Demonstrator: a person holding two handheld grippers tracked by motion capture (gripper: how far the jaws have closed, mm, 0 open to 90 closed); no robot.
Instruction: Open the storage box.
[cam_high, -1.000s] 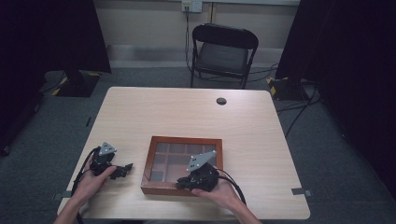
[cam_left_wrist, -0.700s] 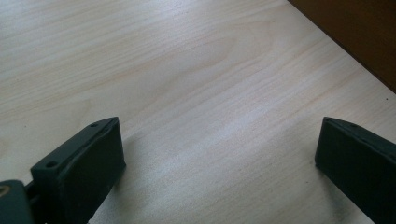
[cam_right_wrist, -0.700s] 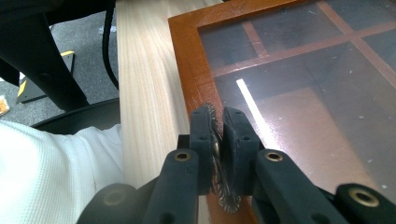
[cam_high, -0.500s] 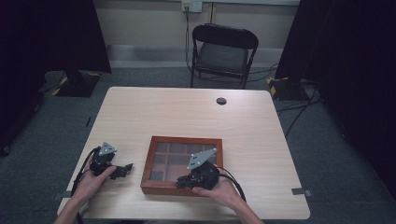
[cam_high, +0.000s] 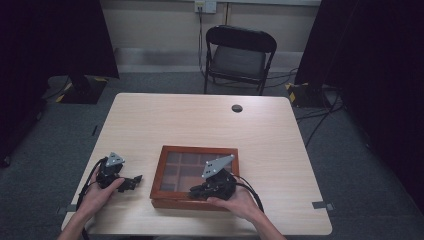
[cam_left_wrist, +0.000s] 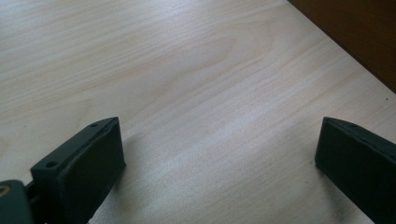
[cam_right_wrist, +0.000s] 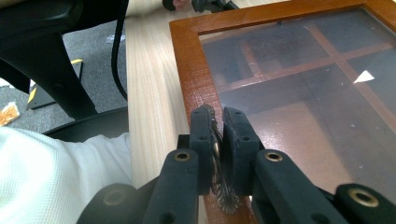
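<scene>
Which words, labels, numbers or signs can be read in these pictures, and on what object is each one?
None: no readable text stands on anything here. The wooden box with its glass lid, the table, the folding chair and both grippers, left gripper and right gripper, carry no legible label or number.

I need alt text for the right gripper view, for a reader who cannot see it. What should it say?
The right claw, seen from close behind, is shut on a small metal clasp at the front edge of a wooden box with a dark glass lid and dividers inside. The box rests on a pale wooden table; a white sleeve shows at lower left.
</scene>
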